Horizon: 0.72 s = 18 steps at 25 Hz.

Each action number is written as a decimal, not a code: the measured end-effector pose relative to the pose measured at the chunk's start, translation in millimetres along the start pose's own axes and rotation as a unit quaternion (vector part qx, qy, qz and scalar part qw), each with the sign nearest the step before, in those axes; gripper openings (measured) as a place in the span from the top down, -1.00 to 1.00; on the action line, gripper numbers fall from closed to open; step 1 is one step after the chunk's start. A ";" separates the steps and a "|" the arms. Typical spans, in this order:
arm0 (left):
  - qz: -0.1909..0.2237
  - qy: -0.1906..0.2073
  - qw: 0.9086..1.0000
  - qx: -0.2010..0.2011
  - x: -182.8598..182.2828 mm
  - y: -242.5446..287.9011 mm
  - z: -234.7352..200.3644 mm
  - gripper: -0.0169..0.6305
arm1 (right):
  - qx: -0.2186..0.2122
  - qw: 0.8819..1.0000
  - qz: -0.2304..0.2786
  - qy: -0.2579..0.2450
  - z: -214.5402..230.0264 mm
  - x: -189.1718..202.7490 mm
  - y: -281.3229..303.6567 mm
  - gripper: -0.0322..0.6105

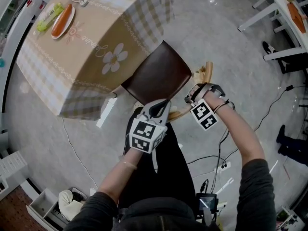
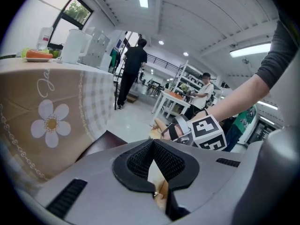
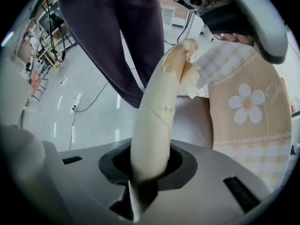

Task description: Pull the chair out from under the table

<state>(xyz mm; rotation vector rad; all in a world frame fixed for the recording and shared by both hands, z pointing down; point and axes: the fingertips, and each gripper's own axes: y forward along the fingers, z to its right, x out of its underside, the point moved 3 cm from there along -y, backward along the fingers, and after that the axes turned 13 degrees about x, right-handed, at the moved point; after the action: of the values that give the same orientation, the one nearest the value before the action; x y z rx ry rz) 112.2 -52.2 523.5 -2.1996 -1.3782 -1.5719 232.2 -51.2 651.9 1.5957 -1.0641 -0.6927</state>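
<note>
The chair (image 1: 159, 76) stands straight ahead of the person. The far part of its dark brown seat is tucked beneath the checked cloth that hangs off the bench (image 1: 86, 57), and the near part is already clear of it. Its pale, tape-wrapped top rail (image 1: 179, 112) is the part closest to the person. The rail curves crosswise, from the person's left to their right, so its long axis runs square to the line along which the chair has to travel, away from the bench and toward the person's legs.

Both claws are on this rail. The left claw (image 1: 161, 109) sits toward the rail's left stretch and the right claw (image 1: 195, 96) further along to the right, short of the rail's bare end. Neither hand is plainly the nearer one; they share the rail side by side.

In the right gripper view the rail rises straight up through the dark pads. The jaws stand partway closed around its thickness and press on it from both sides, with the claw pointing down onto the wood. In the left gripper view the jaws are drawn narrow, with a pale wedge of the same rail pinched between the pads.

Judging from this, the chair is partly out, and the pull has to be a level draw toward the body. The person's own legs, just behind the rail, look like the thing that limits how far it can come.
</note>
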 end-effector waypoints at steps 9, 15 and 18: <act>-0.012 0.002 1.000 0.018 7.1 16.4 18.6 0.92 | -0.001 1.000 0.000 -0.003 -24.6 -4.3 -6.7 0.63; -0.016 0.008 0.999 0.026 7.1 25.2 25.9 0.92 | -0.005 1.000 -0.001 -0.003 -36.5 -6.9 -9.6 0.63; -0.020 0.011 0.999 0.031 8.0 28.8 30.5 0.92 | -0.004 1.000 0.000 -0.003 -41.2 -8.1 -11.1 0.62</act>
<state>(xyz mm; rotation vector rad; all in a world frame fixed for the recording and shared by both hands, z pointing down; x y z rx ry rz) 154.5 -47.6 527.1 -2.1246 -1.4541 -1.5396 267.0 -25.1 652.3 1.5879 -1.0629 -0.7014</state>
